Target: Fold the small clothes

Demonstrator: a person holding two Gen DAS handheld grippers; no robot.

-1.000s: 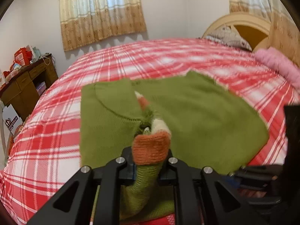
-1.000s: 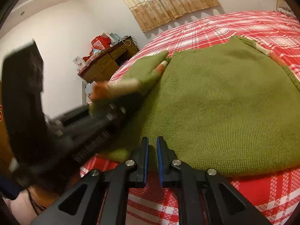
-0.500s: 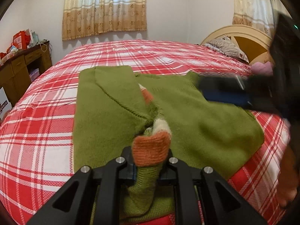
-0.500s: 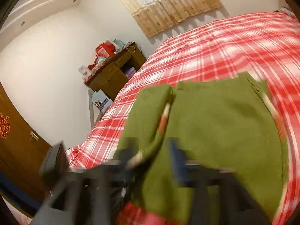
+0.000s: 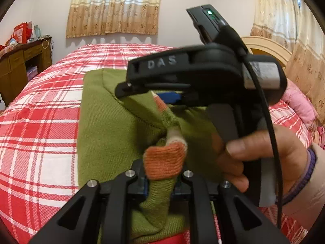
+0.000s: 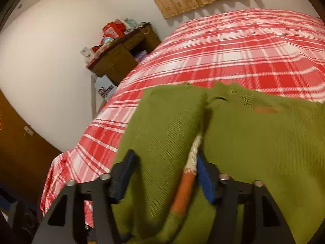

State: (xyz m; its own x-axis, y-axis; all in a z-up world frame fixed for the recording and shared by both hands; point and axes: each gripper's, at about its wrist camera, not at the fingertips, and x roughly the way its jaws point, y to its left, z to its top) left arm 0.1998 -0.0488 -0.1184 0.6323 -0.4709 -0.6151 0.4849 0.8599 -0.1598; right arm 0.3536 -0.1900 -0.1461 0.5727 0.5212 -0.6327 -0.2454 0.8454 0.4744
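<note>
Green knit sweater (image 5: 107,134) spread flat over a red-and-white plaid bedspread (image 5: 38,122), one side already folded inward. Sleeve (image 5: 160,185) with orange cuff (image 5: 164,160) and a cream stripe pinched between the near-closed jaws of the left gripper (image 5: 162,185), cuff end poking up past the pads, the remaining sleeve trailing back toward the folded body.

Right gripper (image 6: 164,174) hovering low above the folded panel, jaws closing with a span of green knit and the striped sleeve band (image 6: 189,174) between the blue pads (image 6: 205,181); no firm press on the cloth visible, picture blurred. From the left wrist view, same right gripper (image 5: 130,87) crossing the middle of the scene, held by a hand (image 5: 262,158) with a purple band at the wrist.

Wooden desk (image 6: 121,57) with red boxes against the wall beyond the bed, beige curtains (image 5: 115,6) behind, pink pillow (image 5: 298,103) near the headboard.
</note>
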